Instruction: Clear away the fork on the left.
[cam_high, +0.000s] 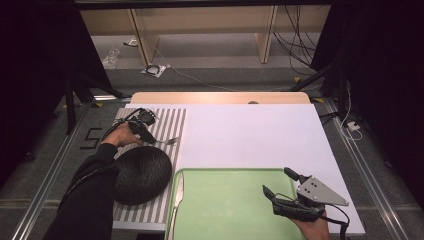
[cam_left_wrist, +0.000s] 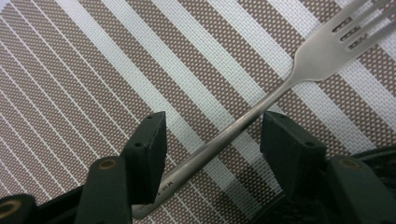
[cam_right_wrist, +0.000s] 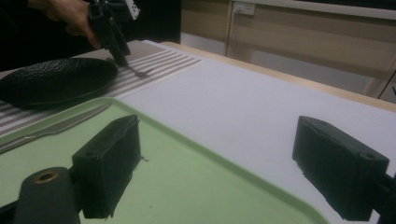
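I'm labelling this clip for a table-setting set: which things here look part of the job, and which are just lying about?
Likely part of the job:
- fork, between the open left hand-held gripper jaws
- striped placemat
- black plate
- knife
- green tray
- right hand-held gripper, open above the tray

Lying about:
- plastic bottle on the floor
- cables

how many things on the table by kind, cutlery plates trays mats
cutlery: 2, fork and knife
plates: 1, black plate
trays: 1, green tray
mats: 1, striped placemat
total: 5
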